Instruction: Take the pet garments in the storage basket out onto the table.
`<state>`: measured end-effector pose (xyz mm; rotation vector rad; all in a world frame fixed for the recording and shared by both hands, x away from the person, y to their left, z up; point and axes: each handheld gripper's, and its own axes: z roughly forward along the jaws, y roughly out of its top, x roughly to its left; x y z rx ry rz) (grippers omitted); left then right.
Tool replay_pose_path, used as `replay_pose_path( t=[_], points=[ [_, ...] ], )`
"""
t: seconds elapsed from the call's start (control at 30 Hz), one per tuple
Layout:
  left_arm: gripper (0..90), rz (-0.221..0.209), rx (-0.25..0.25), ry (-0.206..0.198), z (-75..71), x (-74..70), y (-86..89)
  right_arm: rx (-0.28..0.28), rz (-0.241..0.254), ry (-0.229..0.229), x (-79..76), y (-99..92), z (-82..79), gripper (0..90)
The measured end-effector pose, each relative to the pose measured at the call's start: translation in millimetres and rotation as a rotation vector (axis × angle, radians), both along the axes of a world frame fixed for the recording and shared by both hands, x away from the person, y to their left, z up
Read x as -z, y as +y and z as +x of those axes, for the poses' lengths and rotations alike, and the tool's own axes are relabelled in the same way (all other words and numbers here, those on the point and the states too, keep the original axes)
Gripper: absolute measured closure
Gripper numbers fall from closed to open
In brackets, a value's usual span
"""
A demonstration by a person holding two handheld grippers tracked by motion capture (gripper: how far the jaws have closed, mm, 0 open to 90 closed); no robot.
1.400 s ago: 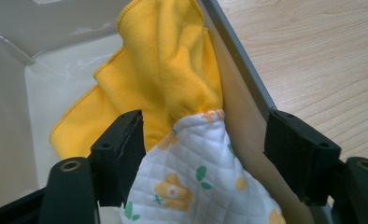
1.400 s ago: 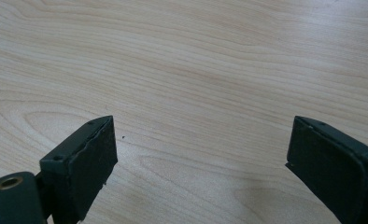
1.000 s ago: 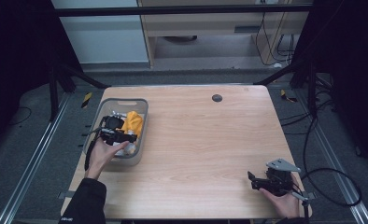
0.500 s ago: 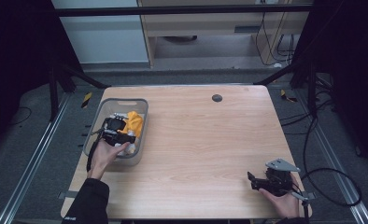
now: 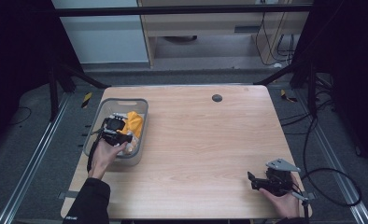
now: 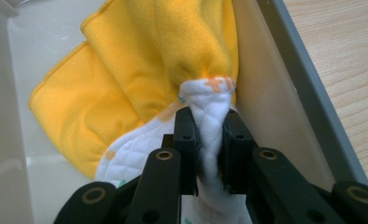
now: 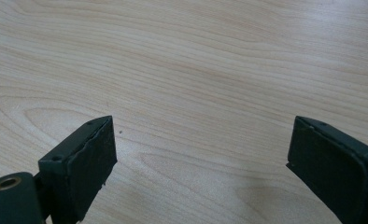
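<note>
A grey plastic bin (image 5: 97, 125) stands at the table's left side, with a yellow cloth (image 5: 134, 122) and a white quilted cloth inside. My left gripper (image 5: 121, 138) reaches into the bin. In the left gripper view my left gripper (image 6: 211, 140) is shut on a bunched fold of the white quilted cloth (image 6: 210, 105), and the yellow cloth (image 6: 140, 70) lies against the bin wall (image 6: 308, 93) behind it. My right gripper (image 5: 252, 179) rests low over the table's front right corner. Its jaws stand wide apart in the right gripper view, open (image 7: 201, 154) over bare wood.
The wooden table (image 5: 205, 140) has a small dark round grommet (image 5: 216, 98) near its far edge. Black frame posts and cables surround the table, with cabinets behind it. A cable (image 5: 331, 186) trails from the right gripper off the table's right edge.
My left gripper has shifted slightly toward the near side of the bin, drawing the cloth with it. The right gripper has stayed where it was.
</note>
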<state>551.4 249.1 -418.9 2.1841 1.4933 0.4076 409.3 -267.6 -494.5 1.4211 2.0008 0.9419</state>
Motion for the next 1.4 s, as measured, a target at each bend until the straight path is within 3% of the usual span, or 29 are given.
replay_pose_path(
  t=[0.27, 1.1, 1.4],
  points=[
    [80.5, -0.004, -0.005, -0.028, -4.2, -12.4, 8.1, -0.001, 0.002, 0.002, -0.1, -0.1, 0.1, 7.9],
    [81.2, -0.026, -0.006, -0.133, -22.1, -69.9, 25.8, -0.004, -0.005, -0.001, 0.4, 0.5, 0.3, 7.7],
    [81.3, -0.032, 0.024, -0.156, -30.7, -85.2, 25.5, -0.006, -0.003, -0.005, 0.1, 0.7, 0.1, 7.6]
  ],
)
